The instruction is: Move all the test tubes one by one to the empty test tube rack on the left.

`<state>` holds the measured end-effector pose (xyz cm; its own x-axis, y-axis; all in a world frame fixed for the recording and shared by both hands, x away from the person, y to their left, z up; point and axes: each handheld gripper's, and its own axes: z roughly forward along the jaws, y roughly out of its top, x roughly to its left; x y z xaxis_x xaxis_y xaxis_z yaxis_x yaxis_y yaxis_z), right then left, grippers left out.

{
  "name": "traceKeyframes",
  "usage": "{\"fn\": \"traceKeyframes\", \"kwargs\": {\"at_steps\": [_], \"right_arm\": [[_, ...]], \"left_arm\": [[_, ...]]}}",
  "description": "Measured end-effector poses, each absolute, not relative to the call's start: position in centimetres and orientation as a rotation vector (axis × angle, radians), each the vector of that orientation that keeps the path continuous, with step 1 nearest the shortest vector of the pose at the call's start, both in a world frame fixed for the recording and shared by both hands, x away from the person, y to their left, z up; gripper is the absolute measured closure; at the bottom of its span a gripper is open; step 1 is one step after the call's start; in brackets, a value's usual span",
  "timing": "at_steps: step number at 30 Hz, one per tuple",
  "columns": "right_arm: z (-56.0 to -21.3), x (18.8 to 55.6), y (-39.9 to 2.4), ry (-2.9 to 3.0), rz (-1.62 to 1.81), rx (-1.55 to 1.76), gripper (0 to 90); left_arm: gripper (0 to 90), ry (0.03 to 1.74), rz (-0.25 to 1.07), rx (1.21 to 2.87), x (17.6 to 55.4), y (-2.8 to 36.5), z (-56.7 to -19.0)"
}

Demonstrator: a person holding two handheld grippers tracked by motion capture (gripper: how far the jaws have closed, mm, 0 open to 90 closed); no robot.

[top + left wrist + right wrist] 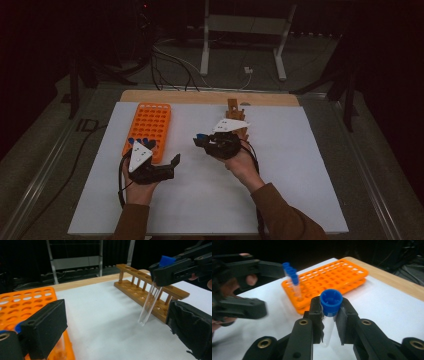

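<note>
My right gripper (pixel 331 308) is shut on a clear test tube (pixel 327 331) just under its blue cap (pixel 331 300). In the high view it (pixel 201 141) hovers mid-table in front of the wooden tube rack (pixel 234 109). From the left gripper view the tube (pixel 149 303) hangs tilted above the white mat beside the wooden rack (pixel 140 290). My left gripper (pixel 174 165) stands open with nothing between its jaws, next to the near end of the orange rack (pixel 150 125). Several blue-capped tubes (pixel 292 277) stand in that orange rack (pixel 334 280).
A white mat (pixel 300 165) covers the table, and a wooden edge (pixel 200 96) shows at the back. Cables and a white metal stand (pixel 205 45) lie on the floor beyond. The person's forearms come in from the bottom.
</note>
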<state>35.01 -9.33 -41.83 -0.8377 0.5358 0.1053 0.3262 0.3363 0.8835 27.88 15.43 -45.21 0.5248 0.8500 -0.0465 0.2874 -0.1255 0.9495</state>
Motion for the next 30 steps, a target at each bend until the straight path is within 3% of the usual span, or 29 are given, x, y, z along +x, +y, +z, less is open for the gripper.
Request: {"fn": "traceKeyframes", "kwargs": {"at_steps": [4,8,15,22,25,30], "right_arm": [[-42.0,34.3,-8.2,2.432,1.510,0.746,76.6],[-42.0,33.7,-7.1,2.463,1.511,0.710,76.6],[-42.1,33.4,-6.3,2.489,1.537,0.703,76.6],[-42.2,33.2,-6.0,2.497,1.554,0.702,76.6],[-42.2,33.3,-6.0,2.497,1.561,0.704,76.6],[-42.3,33.3,-6.1,2.508,1.569,0.711,76.6]], "left_arm": [[7.6,0.950,0.623,1.716,27.9,14.6,-45.5],[17.9,0.922,0.614,1.754,28.0,13.9,-45.7],[50.1,0.862,0.602,1.807,27.9,13.4,-45.9],[68.2,0.819,0.588,1.838,27.8,13.3,-46.0],[74.2,0.806,0.581,1.844,27.7,13.2,-46.0],[73.6,0.797,0.573,1.843,27.7,13.3,-46.0]]}}
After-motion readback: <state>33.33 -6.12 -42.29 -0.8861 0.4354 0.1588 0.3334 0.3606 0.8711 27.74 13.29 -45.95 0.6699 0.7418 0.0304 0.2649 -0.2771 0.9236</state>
